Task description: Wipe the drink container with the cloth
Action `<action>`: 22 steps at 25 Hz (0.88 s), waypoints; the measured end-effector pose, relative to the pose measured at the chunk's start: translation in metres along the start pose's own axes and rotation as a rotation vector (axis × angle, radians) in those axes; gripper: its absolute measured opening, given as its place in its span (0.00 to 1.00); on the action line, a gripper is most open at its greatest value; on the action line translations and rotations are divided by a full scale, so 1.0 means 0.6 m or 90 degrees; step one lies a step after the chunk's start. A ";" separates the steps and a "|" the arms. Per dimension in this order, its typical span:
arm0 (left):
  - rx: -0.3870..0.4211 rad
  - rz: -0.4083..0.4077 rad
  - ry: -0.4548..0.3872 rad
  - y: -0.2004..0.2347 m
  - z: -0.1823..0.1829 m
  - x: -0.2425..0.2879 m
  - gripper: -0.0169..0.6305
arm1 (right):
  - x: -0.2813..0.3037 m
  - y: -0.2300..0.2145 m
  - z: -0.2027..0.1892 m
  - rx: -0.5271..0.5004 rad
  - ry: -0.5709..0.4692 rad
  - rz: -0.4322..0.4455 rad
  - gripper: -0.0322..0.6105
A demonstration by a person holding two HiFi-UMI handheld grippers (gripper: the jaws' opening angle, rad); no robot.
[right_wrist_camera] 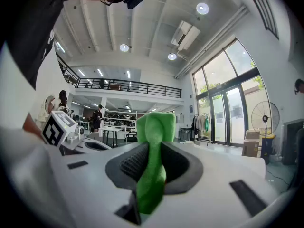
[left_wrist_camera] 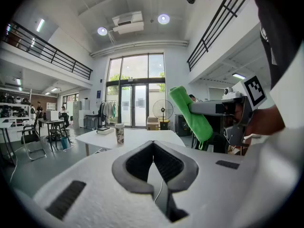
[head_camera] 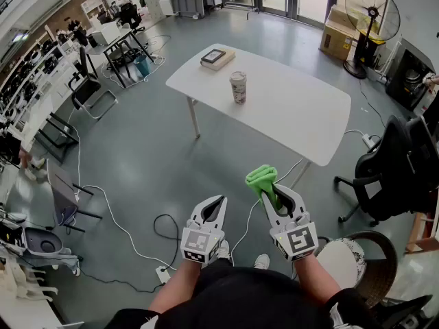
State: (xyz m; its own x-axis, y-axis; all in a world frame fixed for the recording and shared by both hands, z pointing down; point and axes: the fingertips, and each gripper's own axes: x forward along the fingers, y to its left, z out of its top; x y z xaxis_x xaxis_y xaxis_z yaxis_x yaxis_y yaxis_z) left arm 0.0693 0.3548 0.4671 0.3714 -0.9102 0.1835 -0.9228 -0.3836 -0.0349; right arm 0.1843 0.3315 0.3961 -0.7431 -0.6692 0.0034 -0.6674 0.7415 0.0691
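The drink container (head_camera: pixel 238 87) is a patterned paper cup standing upright on the white table (head_camera: pixel 295 115), well ahead of both grippers. It also shows in the left gripper view, small and far off (left_wrist_camera: pixel 119 133). My right gripper (head_camera: pixel 278 189) is shut on a green cloth (head_camera: pixel 263 178), which bunches up past the fingertips (right_wrist_camera: pixel 153 127). My left gripper (head_camera: pixel 219 200) is to its left at the same height, its jaws shut with nothing between them (left_wrist_camera: pixel 153 144). Both hover over the floor, short of the table.
A book (head_camera: pixel 217 57) lies at the table's far end. A black office chair (head_camera: pixel 405 163) and a round stool (head_camera: pixel 346 259) stand at the right. Cables (head_camera: pixel 130 235) trail across the grey floor. A standing fan (head_camera: pixel 371 14) and boxes (head_camera: pixel 339 29) are beyond the table.
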 end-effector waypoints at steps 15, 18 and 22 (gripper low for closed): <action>-0.009 0.003 0.001 0.021 -0.006 -0.024 0.05 | 0.015 0.028 0.003 0.020 -0.005 -0.002 0.19; -0.006 -0.002 -0.004 0.053 -0.004 -0.023 0.05 | 0.044 0.037 0.003 0.010 0.001 -0.011 0.19; 0.002 -0.010 -0.004 0.108 -0.001 -0.023 0.05 | 0.092 0.051 0.002 -0.026 0.013 -0.031 0.19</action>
State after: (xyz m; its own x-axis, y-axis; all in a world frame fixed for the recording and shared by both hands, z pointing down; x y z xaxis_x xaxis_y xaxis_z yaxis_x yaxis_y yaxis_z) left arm 0.0042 0.3428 0.4629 0.3864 -0.9051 0.1772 -0.9167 -0.3981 -0.0345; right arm 0.1227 0.3173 0.3972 -0.7080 -0.7060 0.0200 -0.7002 0.7053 0.1110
